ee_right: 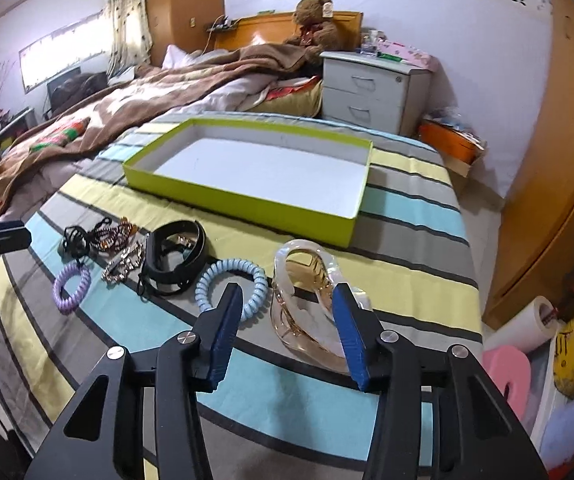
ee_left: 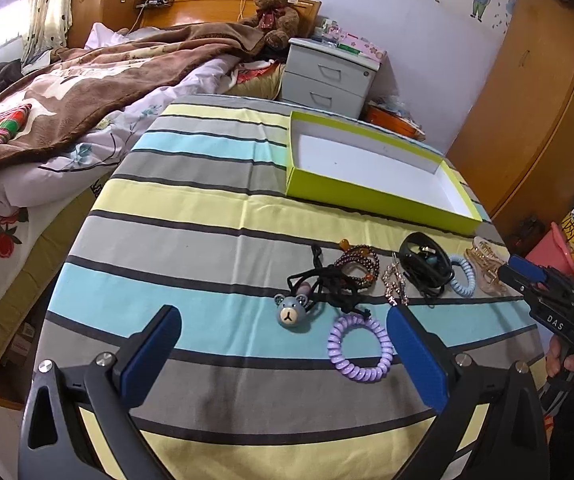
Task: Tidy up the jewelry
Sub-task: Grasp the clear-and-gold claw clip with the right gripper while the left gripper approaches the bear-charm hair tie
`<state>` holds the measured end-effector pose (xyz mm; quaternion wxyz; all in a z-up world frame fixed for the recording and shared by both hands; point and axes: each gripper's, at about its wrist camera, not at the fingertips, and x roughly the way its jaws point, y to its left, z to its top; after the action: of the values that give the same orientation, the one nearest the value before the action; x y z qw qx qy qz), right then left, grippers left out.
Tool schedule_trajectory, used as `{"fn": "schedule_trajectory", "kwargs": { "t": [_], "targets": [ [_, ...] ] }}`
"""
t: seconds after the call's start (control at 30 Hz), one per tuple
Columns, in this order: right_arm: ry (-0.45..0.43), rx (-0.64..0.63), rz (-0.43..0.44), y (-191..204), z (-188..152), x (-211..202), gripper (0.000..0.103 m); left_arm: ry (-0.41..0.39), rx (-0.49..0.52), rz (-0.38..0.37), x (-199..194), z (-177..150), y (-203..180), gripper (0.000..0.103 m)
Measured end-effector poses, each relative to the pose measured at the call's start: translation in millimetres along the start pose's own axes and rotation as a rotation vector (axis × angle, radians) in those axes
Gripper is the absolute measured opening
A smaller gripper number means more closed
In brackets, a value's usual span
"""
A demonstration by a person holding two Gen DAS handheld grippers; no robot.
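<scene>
Right claw (ee_right: 287, 300) straddles a glossy, translucent amber hair clip (ee_right: 307, 312), ridged blue pads apart, not pressing.

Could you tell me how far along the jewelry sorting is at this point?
Nothing looks done: the green box is empty. In hand: the right gripper straddles the clear hair claw, apparently not yet clamped. Left: the purple coil tie, bear tie, beaded bracelets, black band and blue coil.
</scene>
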<state>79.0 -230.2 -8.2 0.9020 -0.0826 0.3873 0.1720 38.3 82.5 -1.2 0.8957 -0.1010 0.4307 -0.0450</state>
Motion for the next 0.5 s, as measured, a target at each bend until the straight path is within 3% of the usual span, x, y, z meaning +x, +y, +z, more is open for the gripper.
{"fn": "schedule_trajectory", "kwargs": {
  "t": [0.27, 0.43, 0.5],
  "targets": [
    [0.066, -0.053, -0.001, 1, -1, 22, 0.035, 0.035, -0.022, 0.004, 9, -2, 4, 0.103],
    [0.078, -0.071, -0.019, 0, 0, 25, 0.015, 0.040, -0.020, 0.007, 11, -1, 3, 0.103],
    [0.076, -0.071, -0.016, 0, -1, 24, 0.013, 0.043, -0.017, 0.005, 13, -1, 2, 0.103]
  ]
}}
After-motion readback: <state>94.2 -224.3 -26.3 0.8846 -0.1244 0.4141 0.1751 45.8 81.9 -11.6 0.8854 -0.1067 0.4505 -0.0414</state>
